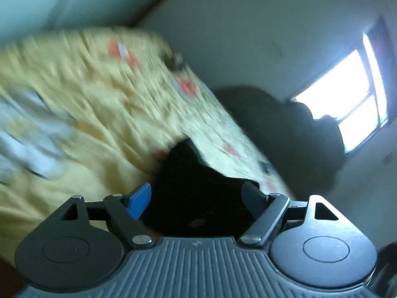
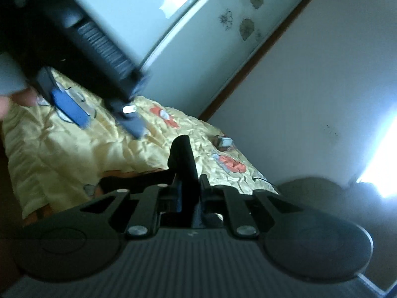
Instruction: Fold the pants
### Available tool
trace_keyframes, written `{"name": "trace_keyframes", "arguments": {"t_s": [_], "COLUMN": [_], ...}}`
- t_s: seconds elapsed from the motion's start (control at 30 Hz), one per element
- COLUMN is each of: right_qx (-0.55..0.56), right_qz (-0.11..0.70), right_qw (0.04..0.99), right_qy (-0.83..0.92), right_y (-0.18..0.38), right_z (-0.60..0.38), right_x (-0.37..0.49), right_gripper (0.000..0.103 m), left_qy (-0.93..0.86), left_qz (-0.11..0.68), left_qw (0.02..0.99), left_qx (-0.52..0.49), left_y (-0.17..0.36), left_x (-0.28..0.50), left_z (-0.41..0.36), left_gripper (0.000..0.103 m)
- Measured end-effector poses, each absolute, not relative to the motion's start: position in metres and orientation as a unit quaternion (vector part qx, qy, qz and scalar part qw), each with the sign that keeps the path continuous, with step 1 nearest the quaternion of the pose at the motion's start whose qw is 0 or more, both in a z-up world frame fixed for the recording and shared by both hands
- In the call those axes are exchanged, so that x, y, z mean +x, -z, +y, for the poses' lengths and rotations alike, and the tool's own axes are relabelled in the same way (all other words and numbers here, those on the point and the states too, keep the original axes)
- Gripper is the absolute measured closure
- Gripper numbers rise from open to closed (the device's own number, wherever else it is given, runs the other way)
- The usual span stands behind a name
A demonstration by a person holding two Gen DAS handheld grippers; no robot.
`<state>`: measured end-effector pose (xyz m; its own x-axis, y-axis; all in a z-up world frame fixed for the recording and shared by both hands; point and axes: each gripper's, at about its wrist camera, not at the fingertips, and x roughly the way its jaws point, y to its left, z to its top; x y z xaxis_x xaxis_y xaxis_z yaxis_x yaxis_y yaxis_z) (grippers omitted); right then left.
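The pants (image 2: 182, 159) rise at frame centre, pinched in the right gripper (image 2: 189, 193), over the bedspread (image 2: 74, 149). The left gripper (image 2: 109, 121) hangs upper left above that spread. A small object (image 2: 224, 142), perhaps a box, lies beyond, near the wall (image 2: 310, 99).

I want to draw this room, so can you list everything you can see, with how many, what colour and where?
pants: one, black, pinched upright between the right gripper's fingers, with more of the dark cloth lying on the bed in front of the left gripper
bedspread: one, yellow with orange and white pictures, rumpled, covering the bed
small object: one, grey and brown, near the bed's far edge; too small to tell what it is
wardrobe: one, pale, with a flower print, behind the bed
wall: white, beside the bed
window: one, very bright, far right
dark heap: one, below the window; cannot tell what
left gripper: one, black, blue pad, fingers apart above the bedspread
right gripper: one, black, shut on the pants
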<state>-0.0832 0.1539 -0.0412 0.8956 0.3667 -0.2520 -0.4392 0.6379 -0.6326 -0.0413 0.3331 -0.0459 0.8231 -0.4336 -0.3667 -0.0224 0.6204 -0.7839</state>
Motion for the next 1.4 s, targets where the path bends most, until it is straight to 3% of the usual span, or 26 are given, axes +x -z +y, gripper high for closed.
{"name": "trace_keyframes", "arguments": {"t_s": [0.1,0.37,0.53,0.57,0.63,0.7,0.73,0.8,0.9,1.03,1.07,1.1,1.2,1.3,1.4], "right_qx": [-0.373,-0.436,-0.477,-0.468,-0.451,-0.438,-0.431,-0.432,-0.476,-0.468,-0.468,-0.465,-0.427,-0.417,-0.409], "right_qz": [0.046,0.06,0.068,0.073,0.085,0.09,0.095,0.1,0.079,0.101,0.104,0.116,0.139,0.106,0.071], "right_qw": [0.901,0.862,0.839,0.844,0.85,0.853,0.852,0.847,0.831,0.836,0.836,0.836,0.852,0.865,0.879], "right_qy": [-0.217,-0.253,-0.252,-0.254,-0.259,-0.271,-0.281,-0.293,-0.277,-0.268,-0.267,-0.266,-0.271,-0.258,-0.235], "right_y": [0.045,0.08,0.1,0.095,0.082,0.07,0.064,0.063,0.08,0.086,0.085,0.084,0.073,0.063,0.055], "right_z": [0.154,0.185,0.199,0.197,0.193,0.186,0.184,0.189,0.201,0.206,0.203,0.202,0.195,0.189,0.173], "right_x": [-0.081,-0.079,-0.077,-0.078,-0.079,-0.086,-0.087,-0.091,-0.094,-0.082,-0.081,-0.076,-0.069,-0.075,-0.08], "right_gripper": [0.092,0.092,0.09,0.087,0.063,0.059,0.048,0.04,0.042,0.052,0.057,0.072,0.086,0.088,0.089], "left_qy": [0.105,0.036,0.03,0.032,0.04,0.041,0.042,0.042,0.048,0.048,0.049,0.052,0.061,0.111,0.195], "left_qz": [0.313,0.279,0.271,0.271,0.27,0.27,0.268,0.266,0.264,0.266,0.263,0.259,0.249,0.235,0.218], "left_qw": [0.836,0.834,0.855,0.856,0.857,0.86,0.863,0.864,0.861,0.86,0.861,0.862,0.868,0.855,0.805], "left_qx": [-0.439,-0.474,-0.441,-0.439,-0.437,-0.431,-0.426,-0.425,-0.432,-0.432,-0.432,-0.432,-0.425,-0.449,-0.517], "left_y": [0.056,0.066,0.061,0.061,0.063,0.064,0.064,0.064,0.065,0.063,0.061,0.06,0.054,0.053,0.058], "left_x": [-0.02,-0.062,-0.076,-0.078,-0.079,-0.081,-0.082,-0.084,-0.086,-0.087,-0.088,-0.089,-0.09,-0.083,-0.066], "left_z": [0.334,0.366,0.363,0.363,0.367,0.367,0.366,0.367,0.369,0.371,0.371,0.371,0.369,0.369,0.37], "left_gripper": [0.023,0.022,0.022,0.022,0.022,0.022,0.022,0.022,0.022,0.022,0.022,0.022,0.022,0.018,0.007]}}
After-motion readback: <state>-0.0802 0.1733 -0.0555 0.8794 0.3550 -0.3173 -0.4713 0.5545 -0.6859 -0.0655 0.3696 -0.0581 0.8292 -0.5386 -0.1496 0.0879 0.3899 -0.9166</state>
